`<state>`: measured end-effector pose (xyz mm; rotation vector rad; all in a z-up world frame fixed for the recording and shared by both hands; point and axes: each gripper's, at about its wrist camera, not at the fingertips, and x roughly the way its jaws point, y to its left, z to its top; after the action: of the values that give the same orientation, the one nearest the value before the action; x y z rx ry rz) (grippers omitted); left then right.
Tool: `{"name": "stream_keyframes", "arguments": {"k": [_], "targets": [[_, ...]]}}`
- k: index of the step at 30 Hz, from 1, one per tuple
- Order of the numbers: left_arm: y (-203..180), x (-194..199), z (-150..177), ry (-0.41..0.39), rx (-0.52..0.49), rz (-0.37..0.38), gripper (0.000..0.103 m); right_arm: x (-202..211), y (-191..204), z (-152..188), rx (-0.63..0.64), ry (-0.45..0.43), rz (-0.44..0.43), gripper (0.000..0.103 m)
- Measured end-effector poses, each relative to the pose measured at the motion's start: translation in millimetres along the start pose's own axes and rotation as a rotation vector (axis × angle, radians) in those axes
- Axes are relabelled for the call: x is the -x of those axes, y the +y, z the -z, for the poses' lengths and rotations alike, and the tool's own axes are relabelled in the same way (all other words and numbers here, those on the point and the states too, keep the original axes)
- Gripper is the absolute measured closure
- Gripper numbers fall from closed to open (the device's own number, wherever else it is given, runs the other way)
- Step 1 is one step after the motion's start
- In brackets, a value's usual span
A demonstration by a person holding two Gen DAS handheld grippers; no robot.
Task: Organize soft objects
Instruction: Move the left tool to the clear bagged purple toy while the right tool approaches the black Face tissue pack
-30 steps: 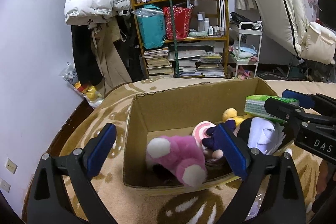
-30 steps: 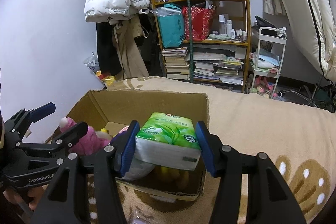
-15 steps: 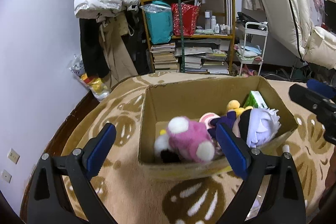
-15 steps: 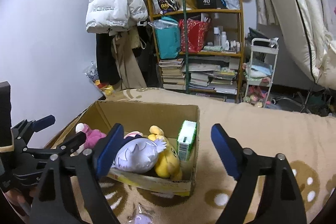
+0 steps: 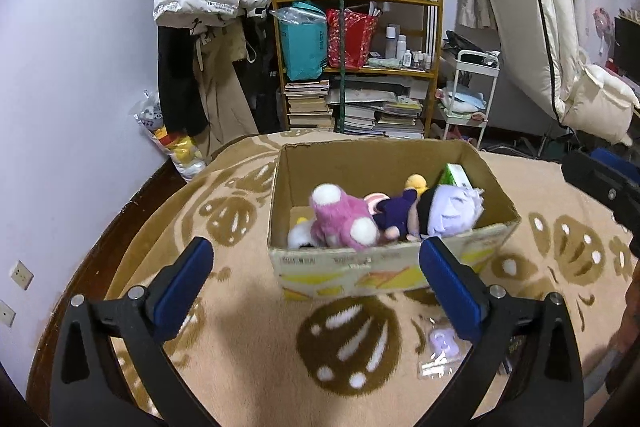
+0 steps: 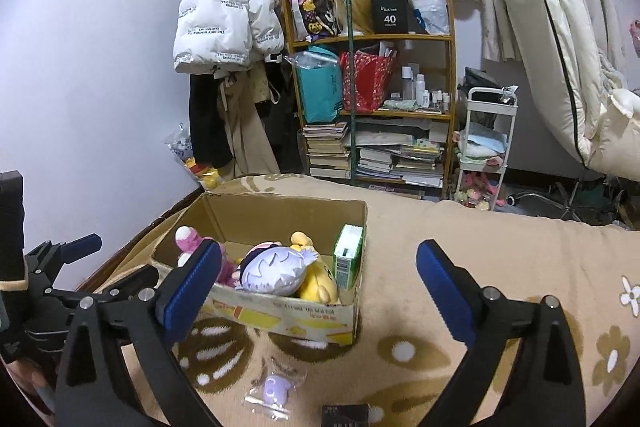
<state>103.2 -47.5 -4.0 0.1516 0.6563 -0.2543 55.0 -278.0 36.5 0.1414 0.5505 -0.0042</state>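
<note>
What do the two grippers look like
Both match: the left gripper and right gripper have black angular plastic fingers tipped with flat blue pads, and round silver bolts at the joints. No cables or sleeves show.

Plushies + tissue pack in box

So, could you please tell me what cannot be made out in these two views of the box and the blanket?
- Box floor: hidden in both views by the plush toys.
- Tissue pack: print too small to read; in the left view mostly behind the purple-haired plush.
- Dark item on the blanket: cut off by the right view's bottom edge.
- Clear packet: its purple content is too blurred to identify.
</note>
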Motion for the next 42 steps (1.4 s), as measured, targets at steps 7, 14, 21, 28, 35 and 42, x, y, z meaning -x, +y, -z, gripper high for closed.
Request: {"name": "stream_keyframes", "arguments": {"k": [7, 14, 21, 28, 35, 42], "targets": [[-9.5, 22.8, 12.5, -0.007, -0.056, 0.011, 0.001, 23.9, -4.9, 12.2, -0.077, 0.018, -0.010, 0.000], [-16.1, 38.3, 23.7, 0.012, -0.075, 0.035, 0.001, 40.3, -11.2, 28.1, -0.107, 0.044, 0.012, 0.000], [-22.5, 43.5, 30.1, 0.039, -0.102, 0.062, 0.001, 46.3, -23.1, 43.9, -0.154, 0.099, 0.018, 0.000], [-28.1, 34.0, 35.3, 0.089, -0.117, 0.105, 0.001, 54.3, -13.5, 52.1, -0.086, 0.116, 0.090, 0.000], [-32.4, 16.8, 39.5, 0.149, -0.111, 0.150, 0.001, 49.9, -9.4, 56.6, -0.064, 0.152, 0.117, 0.000], [-41.9, -1.4, 44.1, 0.202, -0.119, 0.193, 0.001, 35.1, -14.2, 65.9, -0.083, 0.218, 0.141, 0.000]]}}
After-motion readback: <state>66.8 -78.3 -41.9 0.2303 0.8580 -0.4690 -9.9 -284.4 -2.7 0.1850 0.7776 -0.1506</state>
